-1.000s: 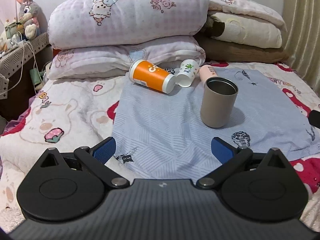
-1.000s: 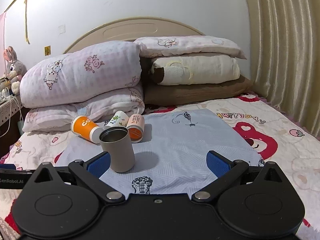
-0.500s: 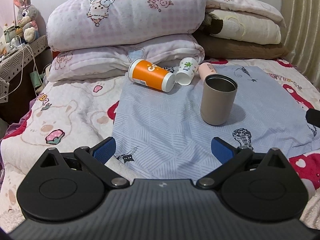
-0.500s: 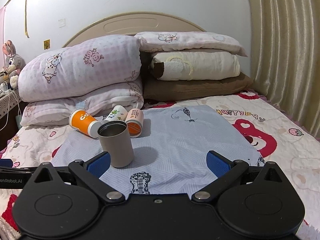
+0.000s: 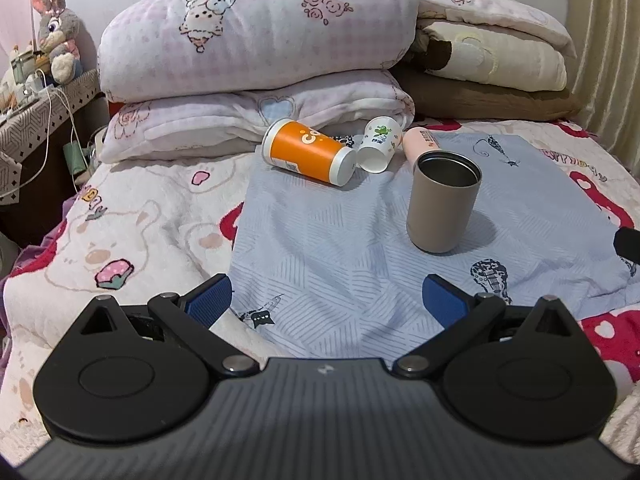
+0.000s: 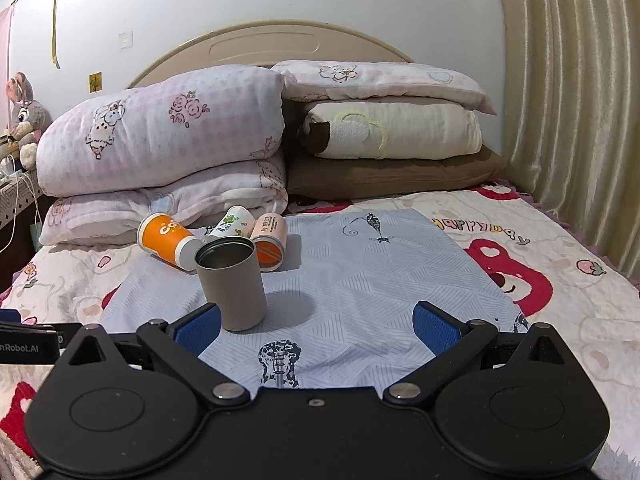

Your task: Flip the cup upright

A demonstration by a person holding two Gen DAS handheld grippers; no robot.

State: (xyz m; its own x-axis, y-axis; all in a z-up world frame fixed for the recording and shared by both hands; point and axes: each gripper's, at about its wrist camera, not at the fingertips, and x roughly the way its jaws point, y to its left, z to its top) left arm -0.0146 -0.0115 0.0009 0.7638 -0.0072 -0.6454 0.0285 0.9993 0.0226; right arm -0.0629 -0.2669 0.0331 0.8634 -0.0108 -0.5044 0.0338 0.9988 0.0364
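Observation:
A tan metal cup (image 5: pixel 442 202) stands upright on a light blue cloth (image 5: pixel 340 248); it also shows in the right wrist view (image 6: pixel 232 284). Behind it three cups lie on their sides: an orange paper cup (image 5: pixel 308 152) (image 6: pixel 170 240), a small white cup with green print (image 5: pixel 379 143) (image 6: pixel 232 222), and a pink cup (image 5: pixel 420 142) (image 6: pixel 270 240). My left gripper (image 5: pixel 326 304) is open and empty, well short of the cups. My right gripper (image 6: pixel 316 326) is open and empty, with its left finger close beside the tan cup.
Stacked pillows and folded quilts (image 5: pixel 256 60) press against the lying cups at the bed's head. A nightstand with a plush rabbit (image 5: pixel 56 44) and cables is at the left. A curtain (image 6: pixel 568 100) hangs at the right.
Both grippers have drifted slightly; the cups sit a little lower and nearer in the right wrist view. No cup has moved and both grippers stay open.

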